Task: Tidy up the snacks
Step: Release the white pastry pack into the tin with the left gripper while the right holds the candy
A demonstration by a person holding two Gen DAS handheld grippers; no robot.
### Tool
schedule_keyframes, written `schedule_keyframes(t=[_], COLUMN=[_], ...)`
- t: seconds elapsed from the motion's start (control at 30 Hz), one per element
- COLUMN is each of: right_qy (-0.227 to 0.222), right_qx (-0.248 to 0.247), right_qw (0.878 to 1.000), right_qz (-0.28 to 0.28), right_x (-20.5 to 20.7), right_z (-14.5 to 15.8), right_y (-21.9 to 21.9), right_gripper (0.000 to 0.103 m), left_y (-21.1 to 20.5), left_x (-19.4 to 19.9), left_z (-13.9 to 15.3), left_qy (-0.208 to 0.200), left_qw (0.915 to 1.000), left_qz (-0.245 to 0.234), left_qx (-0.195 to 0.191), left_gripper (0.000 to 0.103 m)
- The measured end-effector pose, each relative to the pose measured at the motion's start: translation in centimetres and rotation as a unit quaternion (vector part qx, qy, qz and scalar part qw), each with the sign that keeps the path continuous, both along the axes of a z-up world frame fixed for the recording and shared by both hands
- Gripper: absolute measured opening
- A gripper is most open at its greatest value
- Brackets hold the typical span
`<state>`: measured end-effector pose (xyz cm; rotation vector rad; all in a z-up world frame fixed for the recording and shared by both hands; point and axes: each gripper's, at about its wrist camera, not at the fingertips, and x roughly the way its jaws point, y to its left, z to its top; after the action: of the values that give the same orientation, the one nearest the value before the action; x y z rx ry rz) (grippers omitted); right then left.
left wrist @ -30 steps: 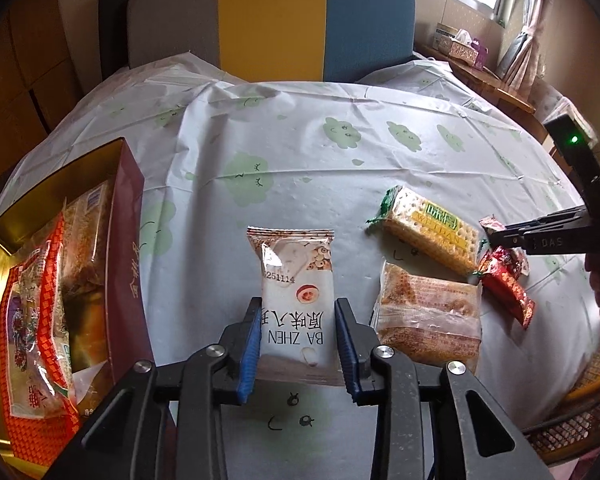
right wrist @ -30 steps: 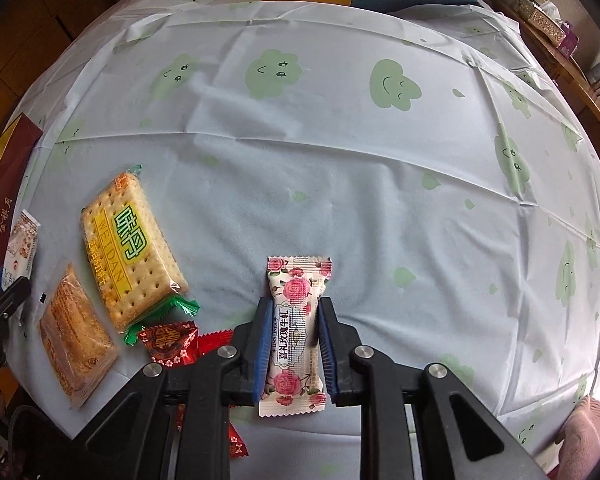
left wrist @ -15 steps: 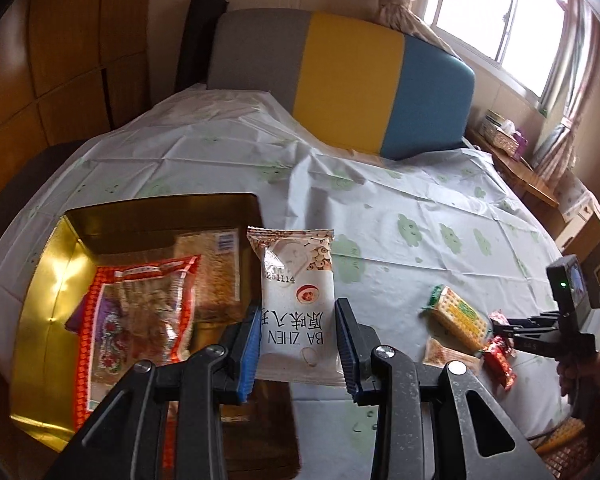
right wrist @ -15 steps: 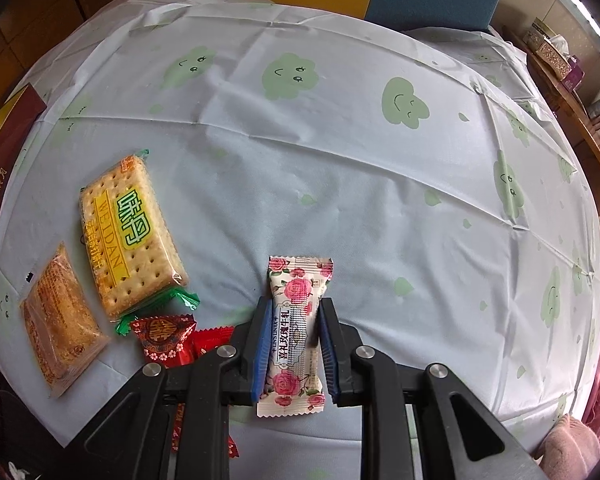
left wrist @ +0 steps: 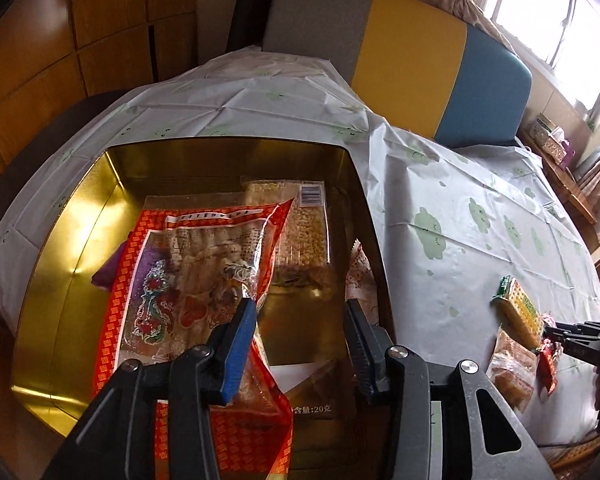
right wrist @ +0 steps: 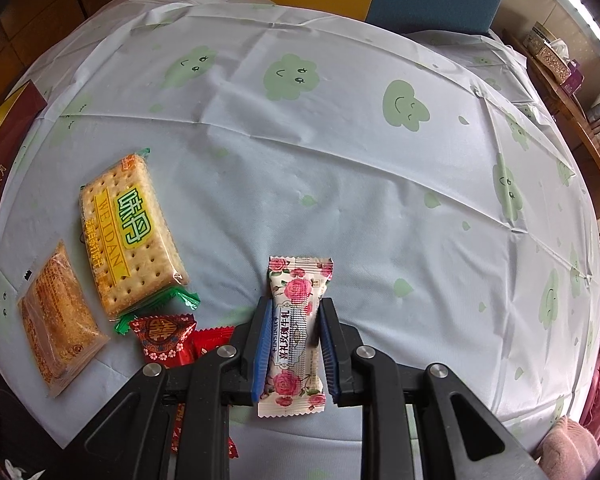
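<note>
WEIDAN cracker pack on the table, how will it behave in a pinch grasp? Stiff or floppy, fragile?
The WEIDAN cracker pack looks like a flat rigid slab of stacked crackers, so probably stiff, not floppy. The crackers are likely brittle; a hard squeeze may crack them. Its glossy film may be slippery, and the crimped green end would likely just bend if grabbed there.

Bare tablecloth (right wrist: 340,184) beyond; cracker pack (right wrist: 130,232) left.

The left claw (left wrist: 300,344) tilts steeply downward, its jaws opening, blue pads apart with nothing pressed between them. The right claw (right wrist: 294,344) points almost straight down, jaws closed on a rose-print candy wrapper (right wrist: 296,332) that stands lengthwise between the pads, both ends sticking out.
</note>
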<state>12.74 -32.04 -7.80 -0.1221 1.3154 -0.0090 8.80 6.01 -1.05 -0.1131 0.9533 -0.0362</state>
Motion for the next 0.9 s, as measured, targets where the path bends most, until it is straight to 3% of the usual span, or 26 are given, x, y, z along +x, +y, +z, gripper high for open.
schedule_keyframes(t=[0.53,0.7,0.9], right_qy=[-0.005,-0.004,-0.006], right_qx=[-0.015,-0.006,0.000], right_qw=[1.000,1.000,1.000], right_qz=[0.007,0.001,-0.007], right_x=[-0.2,0.0,0.0], right_z=[0.1,0.3,0.4], right_y=[0.7,0.2,-0.2], right_gripper=[0.022,0.022,0.022], left_y=[-0.9,-0.8,-0.8], left_x=[-2.2,-3.0,-3.2], left_z=[0.6,1.2,0.9], left_qy=[-0.001,-0.018,-0.006], left_qw=[0.9989,0.9980,0.9985], left_qz=[0.004,0.012,0.008], left_qx=[0.048,0.060,0.053], left_gripper=[0.048,0.057,0.057])
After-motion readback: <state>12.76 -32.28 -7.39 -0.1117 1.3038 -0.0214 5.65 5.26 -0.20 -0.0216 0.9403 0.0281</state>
